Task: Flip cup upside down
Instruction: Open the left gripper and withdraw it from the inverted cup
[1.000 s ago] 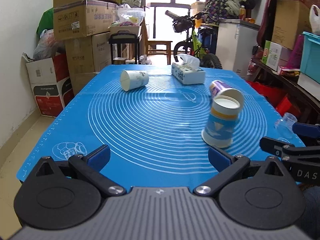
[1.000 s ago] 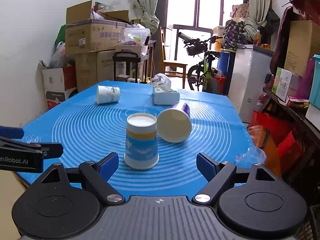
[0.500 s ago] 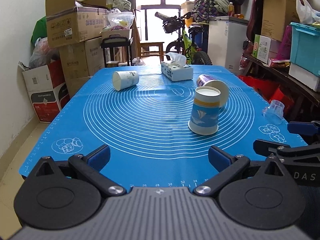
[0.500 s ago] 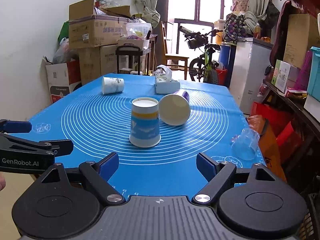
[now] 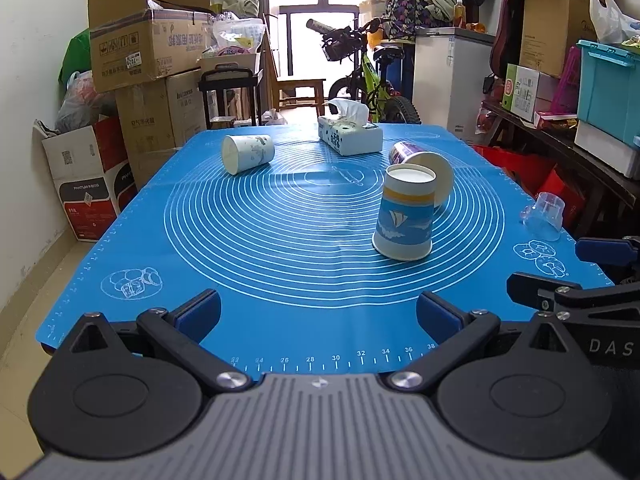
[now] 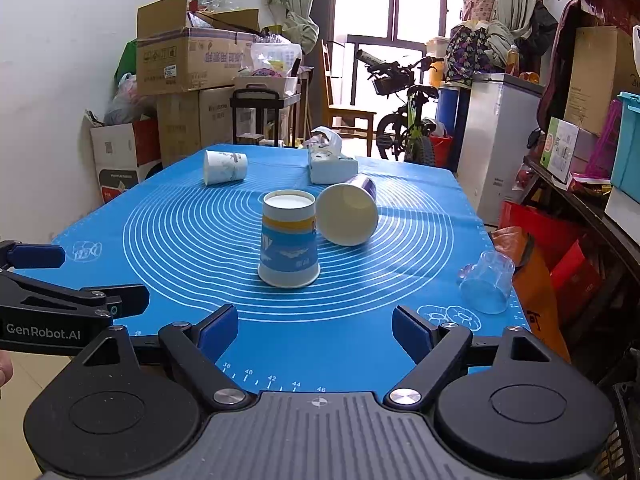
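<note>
A blue and yellow paper cup [image 5: 405,216] stands upside down on the blue mat [image 5: 280,240], rim down; it also shows in the right wrist view [image 6: 289,245]. A purple cup [image 5: 424,168] lies on its side just behind it, also in the right wrist view [image 6: 349,212]. A white patterned cup [image 5: 247,153] lies on its side at the far left. My left gripper [image 5: 318,312] is open and empty at the mat's near edge. My right gripper [image 6: 316,330] is open and empty, well short of the upside-down cup.
A tissue box [image 5: 349,136] stands at the far middle of the mat. A clear plastic cup [image 6: 486,286] lies on its side at the mat's right edge. Cardboard boxes [image 5: 136,56] are stacked to the left, shelves and bins [image 5: 608,92] to the right.
Both grippers have pulled back from the cups toward the near edge of the mat; the cups now look smaller and farther. The cups have not moved.
</note>
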The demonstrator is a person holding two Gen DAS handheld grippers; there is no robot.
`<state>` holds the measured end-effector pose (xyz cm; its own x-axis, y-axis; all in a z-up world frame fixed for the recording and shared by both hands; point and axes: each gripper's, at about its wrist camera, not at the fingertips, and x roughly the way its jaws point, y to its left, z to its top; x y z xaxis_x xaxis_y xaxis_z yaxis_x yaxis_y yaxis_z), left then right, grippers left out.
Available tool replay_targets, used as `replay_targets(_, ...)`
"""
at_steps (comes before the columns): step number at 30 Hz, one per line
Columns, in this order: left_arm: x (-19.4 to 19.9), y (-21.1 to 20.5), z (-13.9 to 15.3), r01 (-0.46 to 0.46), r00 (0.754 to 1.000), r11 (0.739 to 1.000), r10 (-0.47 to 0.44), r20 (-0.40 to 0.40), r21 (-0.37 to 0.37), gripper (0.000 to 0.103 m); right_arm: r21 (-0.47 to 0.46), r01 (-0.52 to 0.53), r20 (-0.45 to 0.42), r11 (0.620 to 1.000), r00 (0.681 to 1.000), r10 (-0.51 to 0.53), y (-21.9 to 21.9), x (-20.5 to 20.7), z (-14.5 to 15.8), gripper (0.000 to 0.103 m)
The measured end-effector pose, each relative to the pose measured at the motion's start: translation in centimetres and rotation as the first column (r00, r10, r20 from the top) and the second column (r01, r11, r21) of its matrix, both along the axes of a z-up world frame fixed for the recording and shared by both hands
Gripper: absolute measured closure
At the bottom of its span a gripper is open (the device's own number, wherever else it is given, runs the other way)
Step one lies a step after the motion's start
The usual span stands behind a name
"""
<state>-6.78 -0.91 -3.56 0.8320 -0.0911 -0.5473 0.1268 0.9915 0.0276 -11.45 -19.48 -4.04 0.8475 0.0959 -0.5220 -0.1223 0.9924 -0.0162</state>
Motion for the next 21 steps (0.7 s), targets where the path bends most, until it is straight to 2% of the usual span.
replay_targets(21,0.33,0.80,-0.07,-0.020,1.000,1.000,0.020,-0.017,-0.012,0.000,-0.002,0.000,0.001,1.000,1.000,0.000,0.12,-0.14,-0.01,0.017)
